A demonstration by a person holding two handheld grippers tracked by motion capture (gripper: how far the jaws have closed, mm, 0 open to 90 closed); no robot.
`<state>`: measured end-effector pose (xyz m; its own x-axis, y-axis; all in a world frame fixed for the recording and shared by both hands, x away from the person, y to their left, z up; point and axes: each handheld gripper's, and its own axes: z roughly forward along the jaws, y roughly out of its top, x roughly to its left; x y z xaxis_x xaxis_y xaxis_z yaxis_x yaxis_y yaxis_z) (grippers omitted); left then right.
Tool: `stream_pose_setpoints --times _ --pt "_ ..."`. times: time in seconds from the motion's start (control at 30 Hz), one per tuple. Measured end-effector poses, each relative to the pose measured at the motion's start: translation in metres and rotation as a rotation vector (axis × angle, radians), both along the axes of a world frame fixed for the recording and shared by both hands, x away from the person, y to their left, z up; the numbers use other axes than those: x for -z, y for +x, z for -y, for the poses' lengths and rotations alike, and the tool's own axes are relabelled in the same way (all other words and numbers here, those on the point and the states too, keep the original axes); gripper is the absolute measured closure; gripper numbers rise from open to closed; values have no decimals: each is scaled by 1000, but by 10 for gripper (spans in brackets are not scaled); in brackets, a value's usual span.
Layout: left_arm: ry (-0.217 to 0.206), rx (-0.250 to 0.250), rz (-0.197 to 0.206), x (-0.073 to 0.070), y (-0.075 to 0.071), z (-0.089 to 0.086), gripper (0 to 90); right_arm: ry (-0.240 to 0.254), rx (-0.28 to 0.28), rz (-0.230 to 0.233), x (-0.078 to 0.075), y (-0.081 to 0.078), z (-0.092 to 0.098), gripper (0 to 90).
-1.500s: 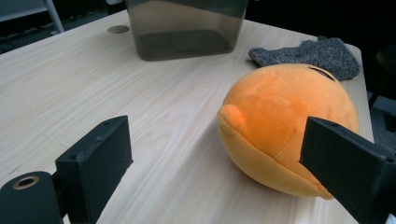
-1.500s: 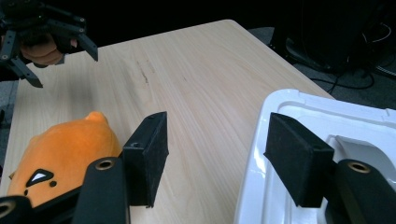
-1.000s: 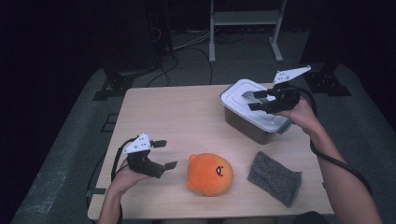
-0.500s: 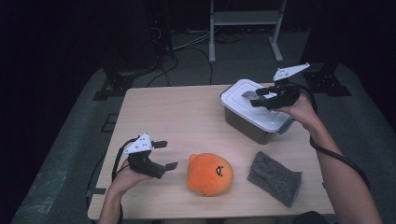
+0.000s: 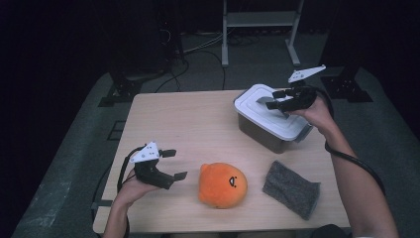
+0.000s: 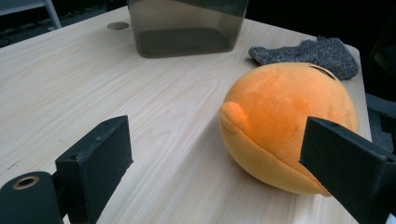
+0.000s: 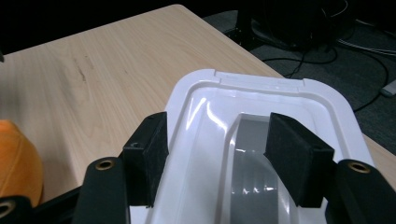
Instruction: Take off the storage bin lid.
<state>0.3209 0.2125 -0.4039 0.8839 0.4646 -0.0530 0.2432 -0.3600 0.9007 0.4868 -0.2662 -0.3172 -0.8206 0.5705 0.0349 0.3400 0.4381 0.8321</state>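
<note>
Flanking orange plush toy (image 5: 223, 185): grey cloth (image 5: 291, 189)

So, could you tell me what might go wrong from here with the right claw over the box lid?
1. The right claw hovers open astride the lid's grey handle; if it closes off-centre, a pad may slip on the glossy white lid.
2. The storage box sits near the table's right edge, so a sideways tug could drag it off.
3. The left claw is open around the orange plush toy and could nudge it.

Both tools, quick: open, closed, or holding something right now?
Left tool: open, empty, beside the orange plush.
Right tool: open, holding nothing, jaws over the grey handle of the white lid.
</note>
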Motion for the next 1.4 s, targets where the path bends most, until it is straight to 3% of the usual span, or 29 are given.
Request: stream_pose_setpoints --times 0.7,1.4 --pt "-4 6 -5 -1 0 -1 84 -23 48 -10 12 11 3 419" --pt "-22 2 -6 -3 -1 -6 84 -45 52 -9 29 15 2 635"
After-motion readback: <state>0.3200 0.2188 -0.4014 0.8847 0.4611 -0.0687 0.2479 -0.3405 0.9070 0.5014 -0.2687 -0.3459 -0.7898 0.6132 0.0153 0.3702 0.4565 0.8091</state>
